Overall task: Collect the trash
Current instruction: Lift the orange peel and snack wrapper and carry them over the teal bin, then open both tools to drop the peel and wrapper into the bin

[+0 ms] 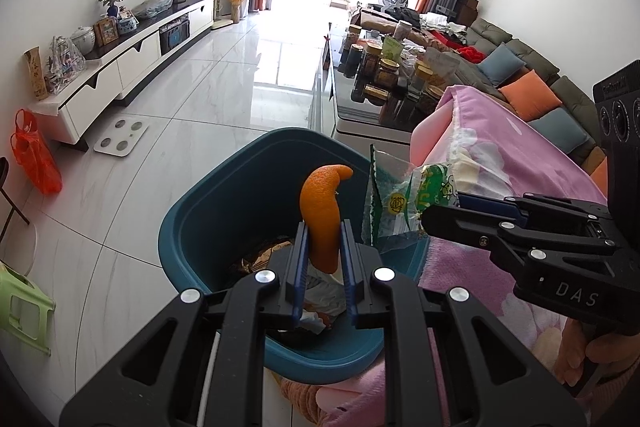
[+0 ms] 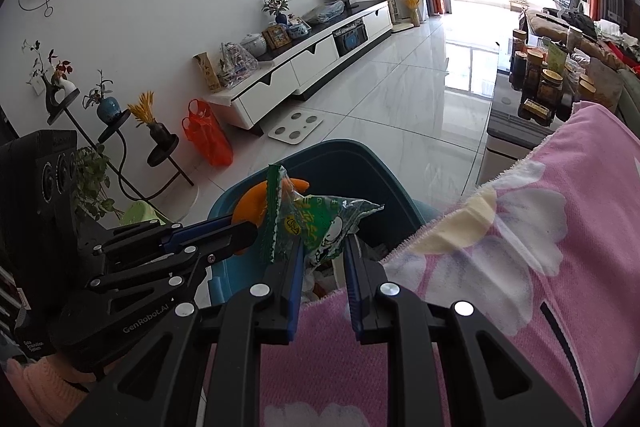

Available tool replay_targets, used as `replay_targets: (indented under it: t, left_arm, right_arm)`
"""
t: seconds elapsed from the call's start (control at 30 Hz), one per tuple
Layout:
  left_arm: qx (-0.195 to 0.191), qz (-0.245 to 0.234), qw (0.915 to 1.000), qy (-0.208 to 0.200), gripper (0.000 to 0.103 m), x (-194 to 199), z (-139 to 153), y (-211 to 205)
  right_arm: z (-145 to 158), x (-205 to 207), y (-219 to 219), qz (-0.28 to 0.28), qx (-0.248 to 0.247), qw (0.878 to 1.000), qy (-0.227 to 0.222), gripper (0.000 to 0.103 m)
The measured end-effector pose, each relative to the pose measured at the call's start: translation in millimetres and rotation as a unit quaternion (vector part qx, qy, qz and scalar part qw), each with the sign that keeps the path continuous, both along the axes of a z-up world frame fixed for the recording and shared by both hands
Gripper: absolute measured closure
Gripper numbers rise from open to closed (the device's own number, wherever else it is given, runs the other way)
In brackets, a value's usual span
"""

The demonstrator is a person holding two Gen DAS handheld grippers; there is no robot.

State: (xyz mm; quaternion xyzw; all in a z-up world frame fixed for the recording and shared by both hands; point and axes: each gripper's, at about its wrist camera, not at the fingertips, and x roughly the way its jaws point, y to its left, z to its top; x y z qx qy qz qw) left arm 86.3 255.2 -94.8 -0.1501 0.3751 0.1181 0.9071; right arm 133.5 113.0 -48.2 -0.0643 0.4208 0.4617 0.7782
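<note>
From the left wrist we see our left gripper (image 1: pixel 324 247) pinching an orange peel (image 1: pixel 323 211) upright over the blue bin (image 1: pixel 208 211). From the right wrist, our right gripper (image 2: pixel 322 255) pinches a green wrapper (image 2: pixel 316 227) at the bin's near right rim, beside the pink blanket (image 2: pixel 520 267).

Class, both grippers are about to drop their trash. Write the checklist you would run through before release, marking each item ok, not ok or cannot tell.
1. Left gripper grips the orange peel: ok.
2. Right gripper grips the green wrapper: ok.
3. Peel over the open blue bin: ok.
4. Wrapper fully over the bin, not over the pink blanket: cannot tell.
5. Bin has room above the trash inside: ok.
</note>
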Motion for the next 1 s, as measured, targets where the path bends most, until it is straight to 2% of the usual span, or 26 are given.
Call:
replay_targets:
  t: [0.6, 0.7, 0.83, 1.0]
  left_arm:
    - [-0.011, 0.011, 0.9997, 0.019, 0.086, 13.1, -18.6, 4.3]
    - [-0.019, 0.014, 0.9995, 0.021, 0.085, 15.8, -22.8, 6.5]
    - [-0.028, 0.018, 0.9992, 0.022, 0.085, 18.1, -26.7, 9.2]
    - [-0.030, 0.024, 0.9990, 0.022, 0.073, 19.4, -28.4, 9.8]
  right_arm:
    - [-9.1, 6.2, 13.6, 0.001, -0.022, 1.000, 0.011, 0.081]
    - [-9.1, 7.7, 15.0, -0.003, -0.024, 1.000, 0.012, 0.075]
    - [-9.4, 8.9, 15.0, -0.006, -0.024, 1.000, 0.012, 0.073]
    - [-8.2, 10.0, 10.6, -0.012, -0.017, 1.000, 0.013, 0.072]
